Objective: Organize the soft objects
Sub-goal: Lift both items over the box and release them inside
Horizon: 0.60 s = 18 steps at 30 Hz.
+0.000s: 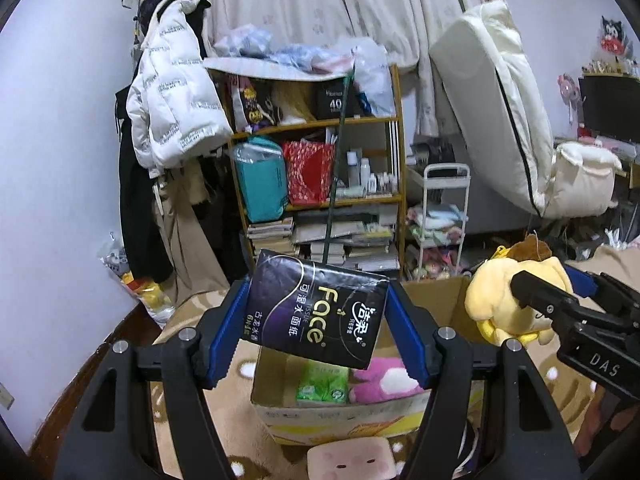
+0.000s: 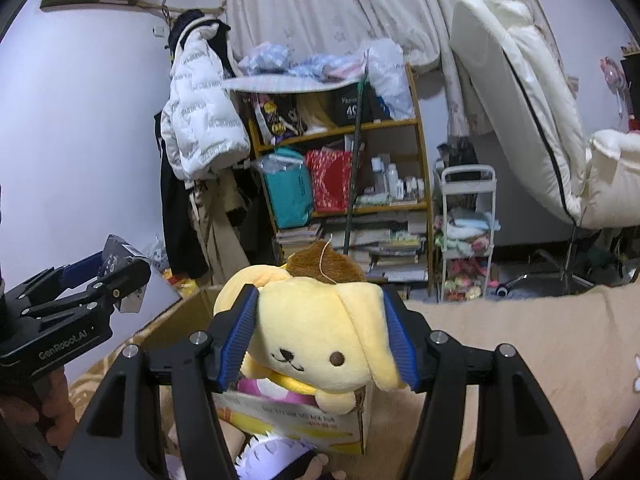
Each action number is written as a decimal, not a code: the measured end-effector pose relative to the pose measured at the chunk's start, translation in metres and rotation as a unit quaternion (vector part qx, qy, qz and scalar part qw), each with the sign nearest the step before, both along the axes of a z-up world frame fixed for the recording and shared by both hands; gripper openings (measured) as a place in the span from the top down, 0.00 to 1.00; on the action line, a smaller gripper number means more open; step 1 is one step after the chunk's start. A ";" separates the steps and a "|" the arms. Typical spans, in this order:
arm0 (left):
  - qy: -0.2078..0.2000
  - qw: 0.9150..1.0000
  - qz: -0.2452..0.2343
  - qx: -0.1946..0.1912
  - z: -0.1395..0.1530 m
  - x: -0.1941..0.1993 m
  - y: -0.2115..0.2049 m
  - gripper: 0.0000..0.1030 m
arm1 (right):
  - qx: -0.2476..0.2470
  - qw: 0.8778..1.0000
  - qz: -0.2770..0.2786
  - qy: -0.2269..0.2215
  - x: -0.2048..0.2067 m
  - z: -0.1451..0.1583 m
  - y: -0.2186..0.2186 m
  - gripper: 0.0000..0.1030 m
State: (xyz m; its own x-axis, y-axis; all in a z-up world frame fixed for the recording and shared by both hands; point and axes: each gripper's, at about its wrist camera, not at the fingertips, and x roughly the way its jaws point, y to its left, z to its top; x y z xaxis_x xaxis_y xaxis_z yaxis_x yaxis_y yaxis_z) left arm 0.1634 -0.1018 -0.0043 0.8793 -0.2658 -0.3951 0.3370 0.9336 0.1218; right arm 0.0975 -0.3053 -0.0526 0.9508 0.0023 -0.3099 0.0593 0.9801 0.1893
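My left gripper [image 1: 318, 322] is shut on a black and purple "Face" tissue pack [image 1: 316, 312] and holds it above an open cardboard box [image 1: 340, 420]. The box holds a green tissue pack [image 1: 322, 384] and a pink plush [image 1: 384, 382]. My right gripper [image 2: 318, 338] is shut on a yellow dog plush [image 2: 320, 336] with a brown cap, held over the same box [image 2: 304, 420]. In the left wrist view the right gripper [image 1: 560, 292] and the plush [image 1: 516, 300] sit to the right. In the right wrist view the left gripper [image 2: 116, 276] is at the left.
The box stands on a tan patterned blanket [image 1: 224, 380]. A pink square cushion [image 1: 352, 460] lies in front of the box. A purple-white plush [image 2: 276, 456] lies below it. A cluttered wooden shelf [image 1: 320, 160], hanging coats [image 1: 172, 100] and a white cart [image 1: 444, 216] stand behind.
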 end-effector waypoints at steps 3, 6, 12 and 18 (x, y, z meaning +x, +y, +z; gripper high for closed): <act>0.027 1.000 -0.002 0.002 -0.011 0.009 0.000 0.35 | 0.010 1.000 0.005 0.013 0.006 -0.008 -0.002 0.37; 0.048 0.999 -0.001 -0.002 -0.020 0.017 0.000 0.34 | 0.018 1.000 0.009 0.020 0.011 -0.012 -0.004 0.36; 0.061 0.998 0.004 0.005 -0.028 0.025 -0.002 0.33 | 0.019 0.999 0.024 0.040 0.028 -0.015 -0.002 0.32; 0.085 0.996 0.004 0.005 -0.031 0.024 -0.004 0.20 | 0.043 0.997 0.035 0.056 0.033 -0.022 -0.006 0.31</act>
State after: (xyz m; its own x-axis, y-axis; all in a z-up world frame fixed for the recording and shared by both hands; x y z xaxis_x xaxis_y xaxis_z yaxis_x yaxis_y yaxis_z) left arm 0.1879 -0.1056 -0.0356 0.8017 -0.2539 -0.5411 0.3459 0.9354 0.0737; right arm 0.1309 -0.3111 -0.0746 0.9071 0.0983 -0.4092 0.0167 0.9632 0.2684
